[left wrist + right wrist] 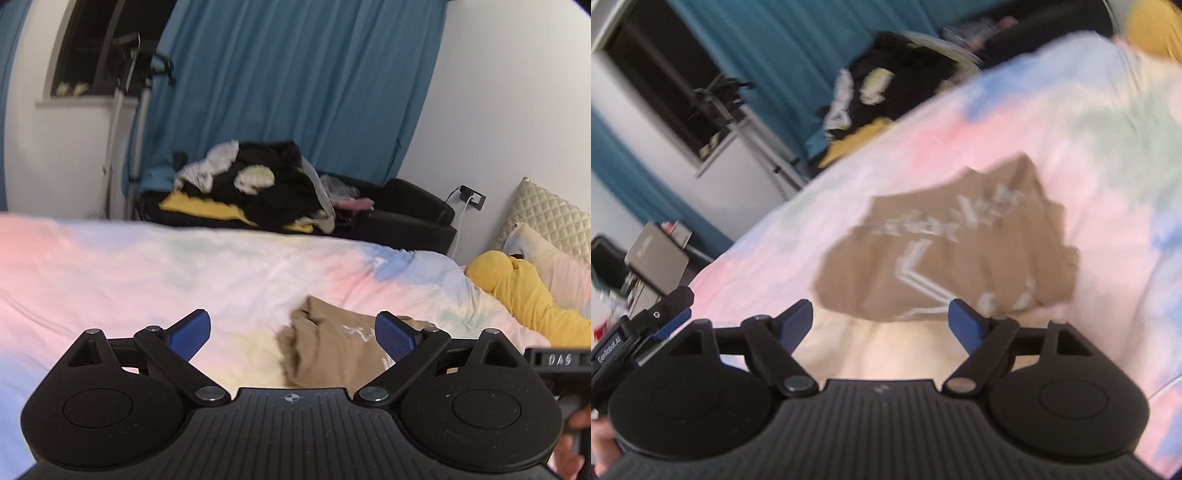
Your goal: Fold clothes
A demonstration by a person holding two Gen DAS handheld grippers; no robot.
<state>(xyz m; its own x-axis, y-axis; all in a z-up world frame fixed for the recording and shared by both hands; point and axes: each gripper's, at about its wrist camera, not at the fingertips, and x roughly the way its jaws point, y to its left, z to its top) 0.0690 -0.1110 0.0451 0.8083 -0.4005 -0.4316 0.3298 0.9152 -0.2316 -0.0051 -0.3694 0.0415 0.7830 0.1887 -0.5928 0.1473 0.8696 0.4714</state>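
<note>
At the far left of the left wrist view a dark window (92, 48) sits in a white wall, with a blue curtain (288, 85) hanging beside it. Below the curtain a black couch (410, 218) carries a pile (258, 188) of dark, white and yellow clothes. The bed (129, 280), covered in a pastel tie-dye sheet, fills the middle. The left gripper (293, 338) hovers over it with its blue fingers spread wide, holding nothing. A tan shirt (325, 350) with white print lies crumpled on the sheet between and just beyond those fingers, nearer the right one. Farther right, a yellow plush (524, 291) rests against pillows (554, 229).

In the right wrist view, the other gripper's tip shows at the left edge. The right gripper (882, 326) is also spread wide and empty, just short of the shirt (945, 254), which lies apart from both fingers. The view is blurred.
</note>
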